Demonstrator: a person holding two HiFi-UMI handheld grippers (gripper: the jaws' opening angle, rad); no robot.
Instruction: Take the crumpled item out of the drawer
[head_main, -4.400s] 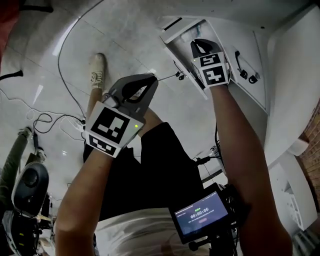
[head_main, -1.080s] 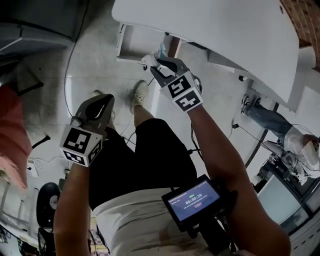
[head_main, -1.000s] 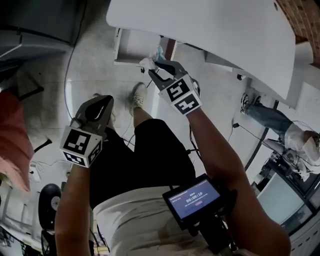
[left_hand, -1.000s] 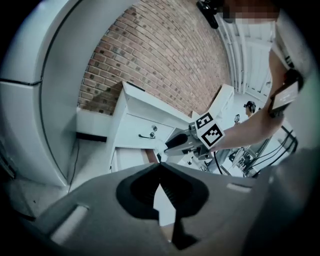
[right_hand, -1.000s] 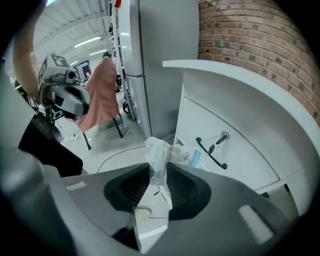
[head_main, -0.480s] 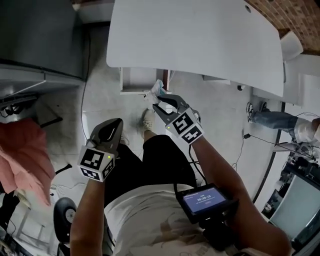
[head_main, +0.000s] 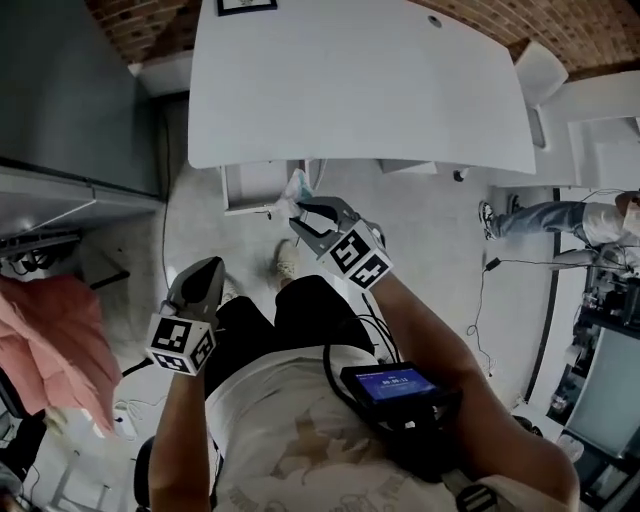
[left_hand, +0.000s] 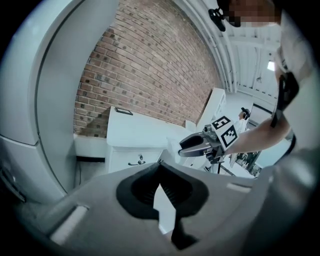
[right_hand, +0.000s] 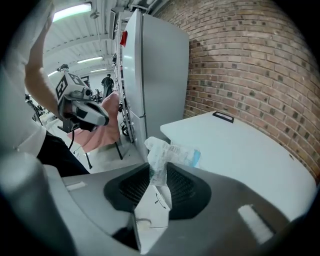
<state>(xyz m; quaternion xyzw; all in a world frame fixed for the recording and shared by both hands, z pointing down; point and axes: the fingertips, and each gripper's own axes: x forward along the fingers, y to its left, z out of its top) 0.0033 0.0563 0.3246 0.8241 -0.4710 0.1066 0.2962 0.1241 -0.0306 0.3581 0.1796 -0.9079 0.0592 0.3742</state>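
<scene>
White crumpled wrapper (right_hand: 167, 149), blue along one edge, is pinched in my right gripper (right_hand: 159, 172); the jaws are clamped on its lower end and the rest sticks up past the tips. From the head view it hangs in the air at the front edge of the white table (head_main: 360, 80), just beside the open drawer (head_main: 250, 188). Left gripper (left_hand: 160, 186) is low by my hip, well apart, jaws together with nothing between them.

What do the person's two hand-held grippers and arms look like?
The left gripper and right gripper are grey tapered shells with dark ribbed insides, each bearing a white cube of black square markers. Worn: white short-sleeved T-shirt.
</scene>
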